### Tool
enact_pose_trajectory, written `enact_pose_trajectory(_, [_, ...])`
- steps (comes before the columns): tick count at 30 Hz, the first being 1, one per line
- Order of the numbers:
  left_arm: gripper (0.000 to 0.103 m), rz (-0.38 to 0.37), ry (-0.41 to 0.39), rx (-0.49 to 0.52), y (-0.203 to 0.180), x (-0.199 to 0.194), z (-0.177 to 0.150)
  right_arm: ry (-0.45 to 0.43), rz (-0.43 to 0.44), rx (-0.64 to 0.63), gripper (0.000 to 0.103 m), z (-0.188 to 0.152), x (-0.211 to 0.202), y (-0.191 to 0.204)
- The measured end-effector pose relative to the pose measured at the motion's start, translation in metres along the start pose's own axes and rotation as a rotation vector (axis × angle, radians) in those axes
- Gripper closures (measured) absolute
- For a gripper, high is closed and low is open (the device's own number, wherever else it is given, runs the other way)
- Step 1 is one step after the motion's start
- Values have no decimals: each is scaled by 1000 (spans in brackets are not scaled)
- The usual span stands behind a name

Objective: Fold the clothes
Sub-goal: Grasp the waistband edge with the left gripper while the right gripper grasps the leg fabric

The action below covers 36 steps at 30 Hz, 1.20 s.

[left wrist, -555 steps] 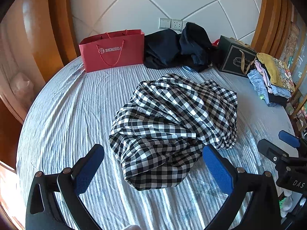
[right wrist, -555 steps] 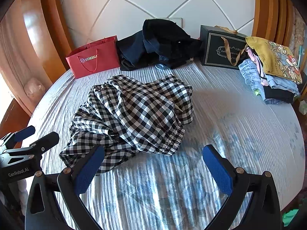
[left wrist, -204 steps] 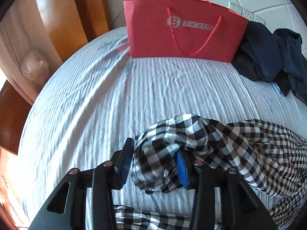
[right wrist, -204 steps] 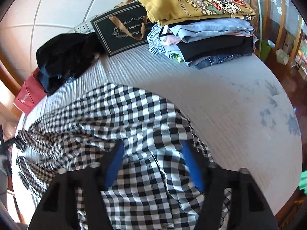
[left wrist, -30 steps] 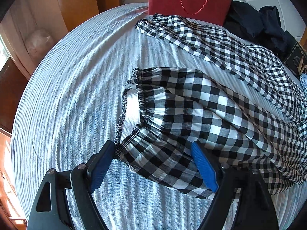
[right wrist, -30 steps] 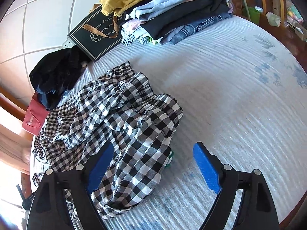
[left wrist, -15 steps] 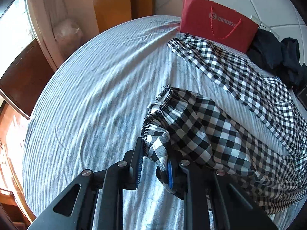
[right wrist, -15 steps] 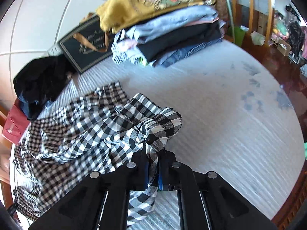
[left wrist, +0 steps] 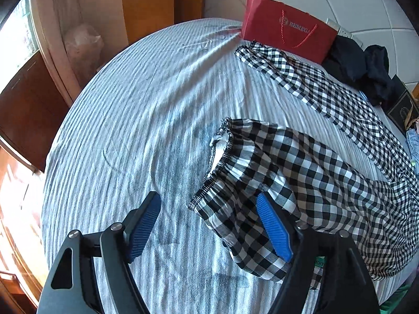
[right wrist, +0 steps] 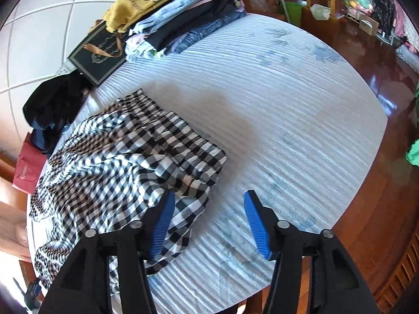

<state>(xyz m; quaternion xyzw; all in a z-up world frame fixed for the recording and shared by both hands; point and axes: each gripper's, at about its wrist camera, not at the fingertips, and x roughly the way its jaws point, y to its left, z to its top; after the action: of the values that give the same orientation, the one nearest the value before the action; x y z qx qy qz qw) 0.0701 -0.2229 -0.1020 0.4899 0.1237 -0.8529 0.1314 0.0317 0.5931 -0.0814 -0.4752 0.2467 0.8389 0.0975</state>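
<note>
I saw the checked garment (left wrist: pixel 322 172) lying spread across the middle of the round bed (left wrist: pixel 146 120), one long checked strip running toward the far edge. My left tongs (left wrist: pixel 209 226) were spread wide, gripping nothing; the right blue pad lay over the gathered hem nearest me, the left pad over bare sheet. My right tongs (right wrist: pixel 209 221) were also spread and empty, the left pad at the cloth's near corner (right wrist: pixel 136 162), the right pad over bare sheet.

Only the left view showed the red paper bag (left wrist: pixel 286 28) at the far edge, just beyond the strip's end, with a dark heap of clothes (left wrist: pixel 361 68) beside it. Only the right view showed the stack of folded clothes (right wrist: pixel 183 18) at the far edge beside a black gift bag (right wrist: pixel 100 52), and the bed's right-hand rim with wooden floor (right wrist: pixel 387 120) beyond it.

Bare sheet lay left of the garment in the left view and right of it in the right view.
</note>
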Motion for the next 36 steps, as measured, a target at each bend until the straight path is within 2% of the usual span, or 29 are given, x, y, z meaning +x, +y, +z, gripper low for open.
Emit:
enact_pose_trajectory(3, [26,-15,14,27,-3,7,-1,-2,24,-43,38,-7,4,15])
enact_pose_trajectory(5, [26,-15,38,37,-8,15,-10,4,35,-26,29,-9,10,15])
enact_pose_trajectory(9, [25,-13,95,34,-12,34,-26,16,57,10,28,-13,21,14])
enact_pose_trajectory(14, [25,21,86,46,-26,34,-33,31,85,60,28,-16,35,13])
enact_pose_trajectory(15, [29,23,84,45,-29,33,-34,39,95,72,28,-17,39,13])
enact_pose_trajectory(16, [38,23,77,54,-33,30,-35,49,99,71,36,-19,42,16])
enact_pose_trajectory(17, [79,19,75,58,-36,28,-36,54,92,49,42,-21,44,20])
enact_pose_trajectory(18, [101,4,79,47,-36,27,-35,60,85,28,64,-22,46,25])
enact_pose_trajectory(19, [102,-15,73,25,-35,23,-33,63,84,21,96,-23,46,28])
enact_pose_trajectory(20, [102,-27,61,7,-33,17,-31,60,95,46,99,-24,44,27])
enact_pose_trajectory(24, [102,-83,-17,-44,-20,-28,-10,-45,164,108,100,-16,5,28])
enact_pose_trajectory(27, [102,-100,-76,-34,-21,-52,16,-102,204,71,100,3,-25,44])
enact_pose_trajectory(30, [102,-122,-120,-37,-25,-63,54,-125,243,24,100,35,-27,69])
enact_pose_trajectory(32, [102,-99,-133,-21,-30,-55,85,-127,251,-17,100,64,-15,92])
enact_pose_trajectory(36, [101,-73,-98,-21,-57,-9,156,-99,236,-73,100,127,25,135])
